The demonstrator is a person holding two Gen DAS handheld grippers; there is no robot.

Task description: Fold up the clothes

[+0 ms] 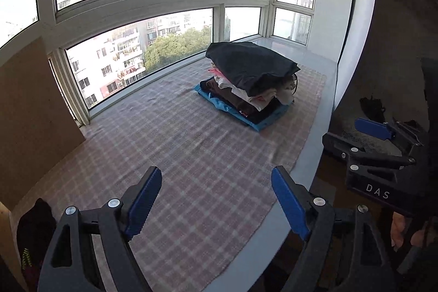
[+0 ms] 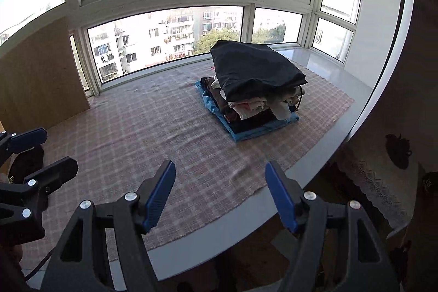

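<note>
A stack of folded clothes point(image 1: 247, 89) point(image 2: 253, 97) rests on a pink checked cloth point(image 1: 169, 144) point(image 2: 153, 127) that covers a bay-window ledge. A black garment point(image 1: 249, 64) point(image 2: 254, 69) tops the stack and a blue one point(image 1: 219, 104) point(image 2: 246, 134) lies at the bottom. My left gripper point(image 1: 216, 199) is open over the near part of the cloth, with nothing between its blue pads. My right gripper point(image 2: 220, 196) is open too, over the cloth's front edge. Each gripper shows in the other's view: the right point(image 1: 375, 138), the left point(image 2: 41, 149).
Large windows point(image 1: 131, 45) run along the back of the ledge. A brown board point(image 1: 30, 111) point(image 2: 38, 78) stands at the left end. A dark garment point(image 1: 32, 223) lies at the near left. The ledge's grey front edge point(image 2: 314, 155) drops off towards a lace-covered surface point(image 2: 375, 182) at the right.
</note>
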